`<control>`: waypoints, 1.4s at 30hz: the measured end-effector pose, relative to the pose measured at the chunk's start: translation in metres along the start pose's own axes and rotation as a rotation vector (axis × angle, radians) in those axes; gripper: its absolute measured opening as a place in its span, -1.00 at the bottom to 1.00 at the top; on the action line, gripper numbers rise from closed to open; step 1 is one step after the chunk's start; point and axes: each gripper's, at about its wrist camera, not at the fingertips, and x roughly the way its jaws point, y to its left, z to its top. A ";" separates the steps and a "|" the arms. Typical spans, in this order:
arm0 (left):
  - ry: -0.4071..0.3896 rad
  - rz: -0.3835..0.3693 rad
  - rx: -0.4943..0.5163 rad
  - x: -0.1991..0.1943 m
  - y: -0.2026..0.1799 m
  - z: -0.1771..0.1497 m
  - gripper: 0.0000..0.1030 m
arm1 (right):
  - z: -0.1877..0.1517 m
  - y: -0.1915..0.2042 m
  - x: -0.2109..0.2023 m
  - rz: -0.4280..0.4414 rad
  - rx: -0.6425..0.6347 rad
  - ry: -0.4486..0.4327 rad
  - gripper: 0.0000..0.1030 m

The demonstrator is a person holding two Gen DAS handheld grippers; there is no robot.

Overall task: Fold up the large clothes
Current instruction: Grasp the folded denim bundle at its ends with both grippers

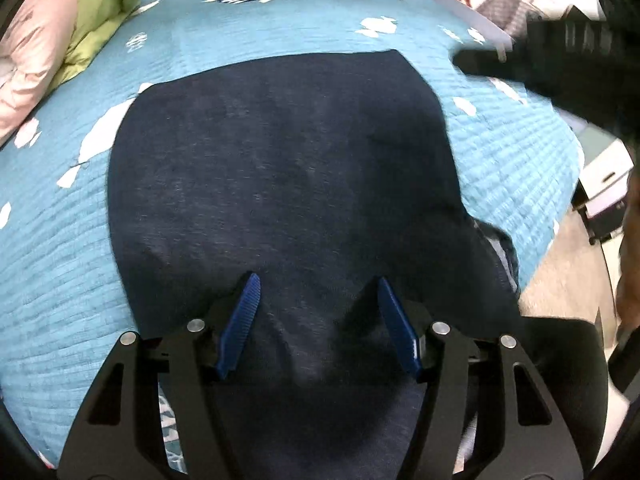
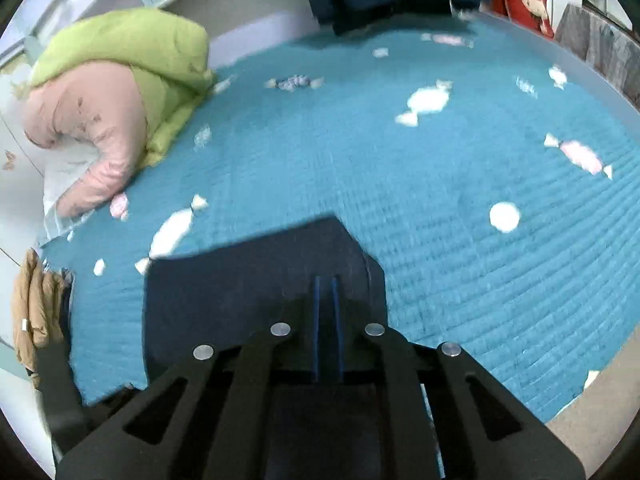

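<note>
The bed [image 2: 460, 184], covered in a teal quilted spread printed with white and pink sweets, fills most of both views. On its near part lies the large dark navy knit garment [image 1: 280, 168], already doubled into a broad, fairly flat panel with a straight far edge; a loose bit of it bunches at the right side by the bed's edge. Beyond, by the wall, a lime-green and pink padded jacket [image 2: 120, 92] is heaped well apart from my work.

My left gripper [image 1: 318, 320] hangs over the near part of the navy panel with its blue ribbed fingers [image 1: 242, 324] spread — nothing between them. My right gripper [image 2: 327, 280] is above the far corner, pressed together; whether it pinches any cloth I cannot tell.

I judge the fold is partway — one layer laid, the next pending. The next move calls for pinching both near corners and carrying them evenly to the far edge.
</note>
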 end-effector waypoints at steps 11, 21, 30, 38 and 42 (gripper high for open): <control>0.012 -0.075 -0.025 0.012 0.004 0.003 0.19 | -0.006 -0.037 0.116 0.080 0.142 0.278 -1.00; -0.103 -0.157 -0.203 -0.037 0.042 -0.004 0.24 | -0.065 -0.078 0.065 0.120 0.192 0.352 -0.98; -0.151 -0.145 -0.312 -0.062 0.078 -0.016 0.25 | -0.064 -0.116 0.017 0.220 0.366 0.293 0.29; -0.011 -0.137 -0.398 -0.037 0.098 -0.034 0.30 | -0.090 -0.119 0.026 0.140 0.296 0.386 0.42; 0.051 -0.113 -0.362 -0.017 0.089 -0.036 0.40 | -0.089 -0.108 0.033 0.207 0.327 0.423 0.47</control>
